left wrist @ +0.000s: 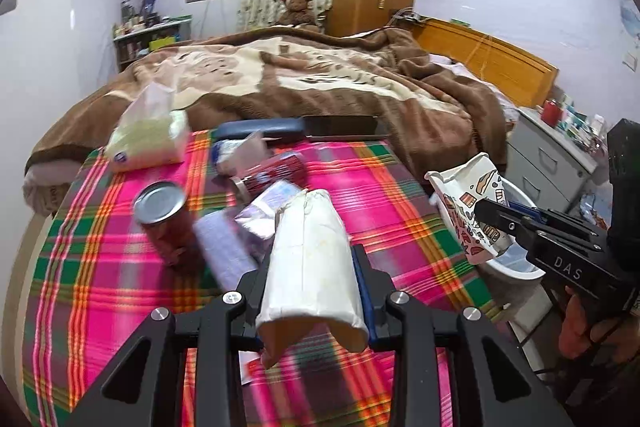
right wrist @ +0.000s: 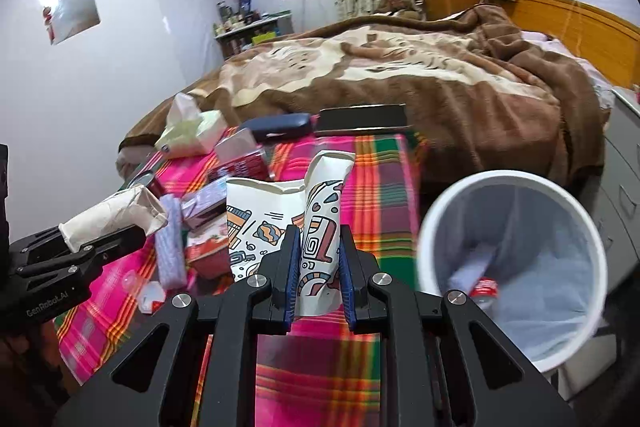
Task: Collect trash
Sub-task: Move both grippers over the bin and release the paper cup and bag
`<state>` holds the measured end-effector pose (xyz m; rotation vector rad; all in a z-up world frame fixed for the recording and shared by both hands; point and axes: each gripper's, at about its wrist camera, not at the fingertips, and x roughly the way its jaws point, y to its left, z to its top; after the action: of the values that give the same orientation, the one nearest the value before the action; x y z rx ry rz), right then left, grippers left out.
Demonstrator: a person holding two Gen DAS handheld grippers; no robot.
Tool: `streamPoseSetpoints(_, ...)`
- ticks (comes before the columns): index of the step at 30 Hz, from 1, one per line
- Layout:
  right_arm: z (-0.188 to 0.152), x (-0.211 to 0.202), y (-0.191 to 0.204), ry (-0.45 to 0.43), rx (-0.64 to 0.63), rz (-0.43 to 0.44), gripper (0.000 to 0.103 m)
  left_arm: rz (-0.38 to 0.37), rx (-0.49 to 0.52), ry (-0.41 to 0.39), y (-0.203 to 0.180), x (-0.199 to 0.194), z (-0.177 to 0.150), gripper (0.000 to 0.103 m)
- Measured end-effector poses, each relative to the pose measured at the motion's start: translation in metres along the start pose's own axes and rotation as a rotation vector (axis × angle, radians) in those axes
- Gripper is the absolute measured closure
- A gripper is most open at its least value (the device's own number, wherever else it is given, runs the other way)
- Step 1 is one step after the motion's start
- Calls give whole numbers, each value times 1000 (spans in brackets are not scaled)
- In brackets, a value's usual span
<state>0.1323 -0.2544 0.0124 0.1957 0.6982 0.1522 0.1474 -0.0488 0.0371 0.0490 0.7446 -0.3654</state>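
Left wrist view: the left gripper [left wrist: 316,259] is clamped on a crushed white cup [left wrist: 310,259], held above the plaid cloth [left wrist: 380,195]. The cup's long axis runs straight ahead along the fingers, its open mouth toward the camera and its base pointing at the bed [left wrist: 320,83]. To the right, the right gripper [left wrist: 496,223] pinches a flattened patterned cup [left wrist: 468,203] just over the bin [left wrist: 516,267] rim, beyond the cloth's right edge. On the cloth lie a can [left wrist: 164,211], a tissue pack [left wrist: 148,135] and blurred wrappers — the right part of the cloth is bare.

Right wrist view: the right gripper [right wrist: 318,267] is shut tight on the patterned cup [right wrist: 288,223], which stands upright between the blue pads, long axis up, its torn rim on top. The bin [right wrist: 440,211] sits just to the right, mouth open toward the camera, a bottle [right wrist: 484,287] inside. The left gripper [right wrist: 108,239] — at the left edge — holds the white cup [right wrist: 116,215] slanting up to the right, over the clutter.
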Motion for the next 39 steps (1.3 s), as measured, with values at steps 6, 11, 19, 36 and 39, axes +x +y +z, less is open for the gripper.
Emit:
streamPoseSetpoints(6, -2, -11, -33, -8, 45, -70, 84, -42, 61, -9, -42, 11, 10, 69)
streamPoseSetpoints(11, -2, -18, -53, -18, 62, -115, 84, -98, 101, -2, -77, 25, 19, 69)
streamPoseSetpoints(19, -6, -22, -98, -1, 108, -212, 84, -195, 166, 18, -139, 55, 29, 69)
streamPoseSetpoints(36, -24, -3, -154, 125, 141, -324, 83, -255, 204, 102, -206, 115, 28, 60)
streamPoseSetpoints(39, -25, -3, -156, 124, 132, -342, 51, -245, 202, 103, -208, 119, 27, 48)
